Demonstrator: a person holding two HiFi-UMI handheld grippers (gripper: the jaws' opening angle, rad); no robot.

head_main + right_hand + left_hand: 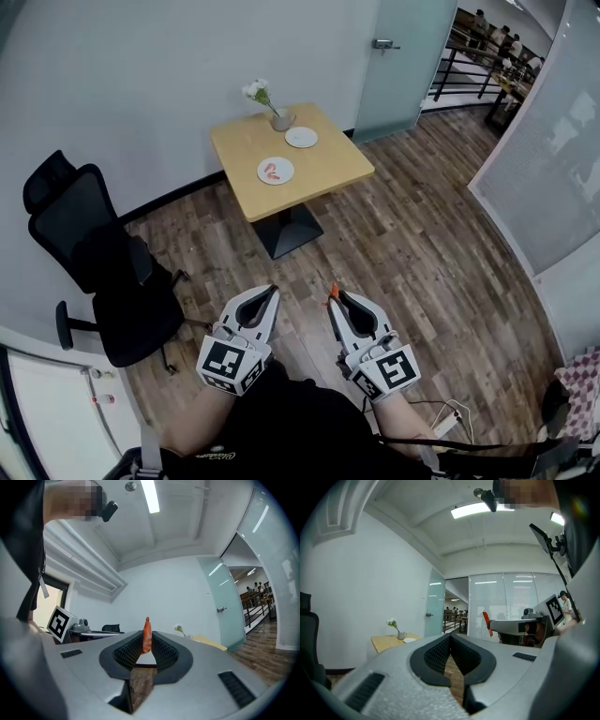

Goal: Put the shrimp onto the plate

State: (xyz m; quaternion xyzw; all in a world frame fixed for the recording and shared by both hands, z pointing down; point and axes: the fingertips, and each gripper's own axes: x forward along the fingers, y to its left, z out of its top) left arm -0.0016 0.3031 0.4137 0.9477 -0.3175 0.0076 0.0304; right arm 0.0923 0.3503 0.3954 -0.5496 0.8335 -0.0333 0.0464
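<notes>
Brown wood-plank floor (422,244): a long open stretch lies between the person and the table, so the walk over wants a level, unhurried arm.
Black office chair (103,262): at the left, well apart from the straight path to the table.
Square light-wood table (328,164): against the wall, well ahead of both tongs. Its near edge looks the easiest side to approach.
Left tongs (273,292): jaws closed together with nothing between them. Best held low and aside.
Right tongs (334,297): clamped on the shrimp. The squeeze should be even, since I judge any slackening would drop it on the floor.
Near white round plate (284,175): already carries some orange pieces, so it is probably the target. Aim for its bare part.
Far white round plate (301,138): bare, just beside the vase.
Grey vase with a white flower (281,120): at the table's far edge. Give it room when reaching in.
Small orange shrimp (147,627): pinched upright between the right tongs' pads, poking above the tips and far from the 2 plates. Lower it onto the plate before opening.
</notes>
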